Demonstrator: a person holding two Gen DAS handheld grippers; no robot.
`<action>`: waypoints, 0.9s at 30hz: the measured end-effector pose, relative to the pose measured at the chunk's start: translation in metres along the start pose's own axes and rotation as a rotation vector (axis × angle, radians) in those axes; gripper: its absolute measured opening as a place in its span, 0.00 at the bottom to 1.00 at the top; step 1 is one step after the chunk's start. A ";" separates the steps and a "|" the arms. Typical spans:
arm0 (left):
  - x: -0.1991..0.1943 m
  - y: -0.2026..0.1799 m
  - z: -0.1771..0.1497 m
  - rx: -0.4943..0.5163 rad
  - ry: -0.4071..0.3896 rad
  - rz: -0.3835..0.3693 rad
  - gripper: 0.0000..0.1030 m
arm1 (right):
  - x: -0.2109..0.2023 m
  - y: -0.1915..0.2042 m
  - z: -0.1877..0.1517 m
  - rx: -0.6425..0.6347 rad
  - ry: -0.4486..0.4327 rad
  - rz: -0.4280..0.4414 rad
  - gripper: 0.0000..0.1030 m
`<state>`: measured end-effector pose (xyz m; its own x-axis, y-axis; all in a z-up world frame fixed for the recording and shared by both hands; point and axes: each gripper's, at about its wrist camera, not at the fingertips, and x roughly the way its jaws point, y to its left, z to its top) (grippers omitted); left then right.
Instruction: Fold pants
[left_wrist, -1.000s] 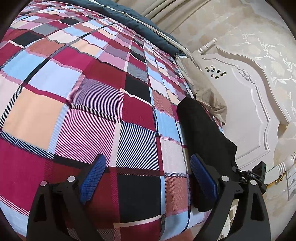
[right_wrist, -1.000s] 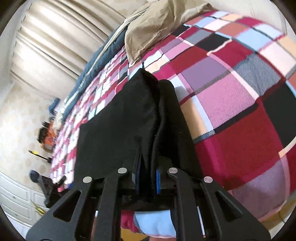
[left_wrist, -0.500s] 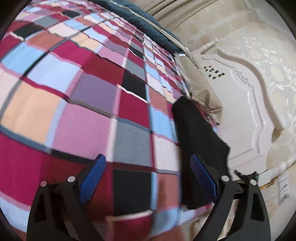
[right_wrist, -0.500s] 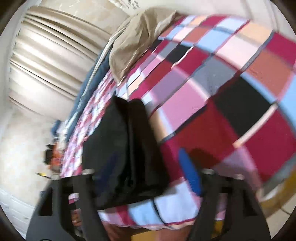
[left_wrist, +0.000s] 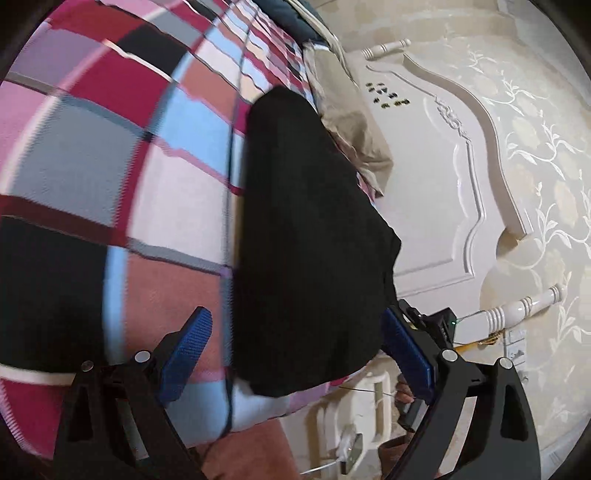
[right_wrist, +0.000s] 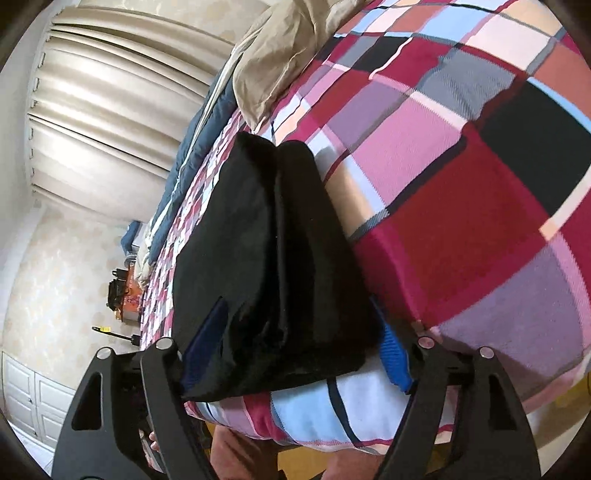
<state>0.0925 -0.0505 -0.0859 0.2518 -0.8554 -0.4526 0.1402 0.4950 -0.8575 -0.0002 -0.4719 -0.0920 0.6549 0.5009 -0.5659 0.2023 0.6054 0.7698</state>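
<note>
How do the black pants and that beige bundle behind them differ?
The black pants are folded into a neat, flat stack; the beige bundle is crumpled and lumpy. The pants lie at the near edge of the plaid blanket, between the open right gripper fingers; the bundle sits farther back, away from both grippers. Both are cloth resting on the blanket.

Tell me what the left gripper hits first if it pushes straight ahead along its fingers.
Probably the folded black pants, lying on the plaid bedspread between the open left gripper fingers; depth is uncertain.

The right gripper (right_wrist: 295, 354) has just been opening, releasing the pants (right_wrist: 273, 266).
</note>
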 end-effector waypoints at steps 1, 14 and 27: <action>0.005 0.000 0.003 -0.011 0.009 -0.011 0.89 | 0.001 0.001 0.000 -0.002 0.002 0.002 0.75; 0.019 0.009 0.007 -0.067 0.042 0.067 0.50 | 0.000 -0.008 0.006 0.026 0.024 0.123 0.76; 0.017 -0.005 0.003 0.011 0.015 0.161 0.44 | 0.012 0.007 -0.006 -0.066 0.053 0.009 0.38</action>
<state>0.0990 -0.0667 -0.0885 0.2573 -0.7668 -0.5881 0.1099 0.6279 -0.7705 0.0045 -0.4578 -0.0949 0.6170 0.5372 -0.5752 0.1470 0.6393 0.7548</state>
